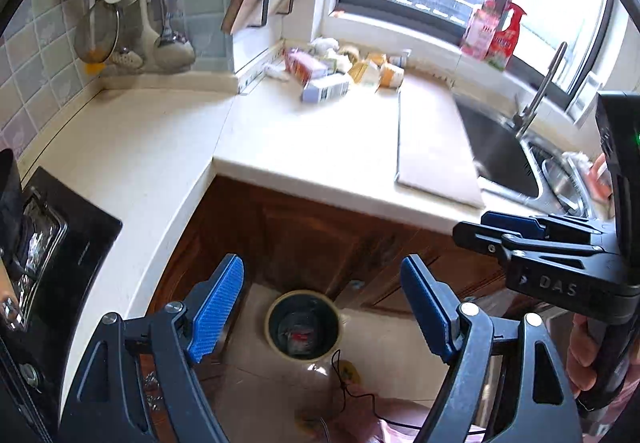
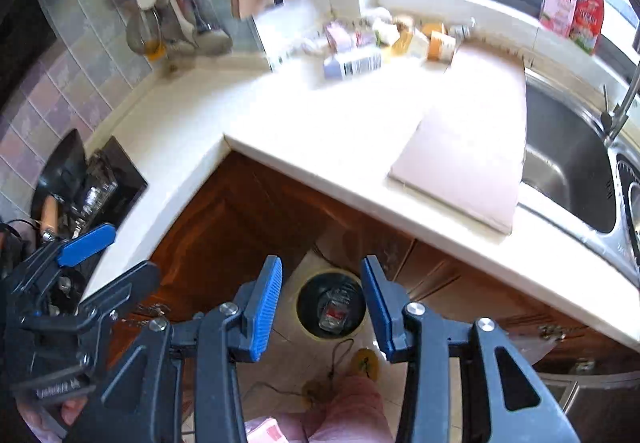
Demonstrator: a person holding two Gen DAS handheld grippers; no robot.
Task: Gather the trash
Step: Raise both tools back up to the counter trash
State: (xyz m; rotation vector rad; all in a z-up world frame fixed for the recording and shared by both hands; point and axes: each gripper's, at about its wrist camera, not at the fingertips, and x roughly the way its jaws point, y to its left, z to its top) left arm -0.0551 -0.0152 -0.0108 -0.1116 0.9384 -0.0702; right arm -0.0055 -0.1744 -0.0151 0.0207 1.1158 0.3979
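The bin (image 2: pixel 331 306) on the floor below the table (image 1: pixel 304 151) already holds some trash. Both tools are empty: the left tool (image 1: pixel 322 313) stands wide, the right tool (image 2: pixel 323 307) narrower but open. A pile of cartons and cups (image 1: pixel 340 69) lies at the table's back corner by the window, well apart from both tools. Judging by that, most of the collecting remains.

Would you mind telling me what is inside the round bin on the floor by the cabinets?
The bin holds crumpled clear packaging with a red patch, lying against a dark liner. Whatever sits beneath that piece is covered, and blur hides finer detail.
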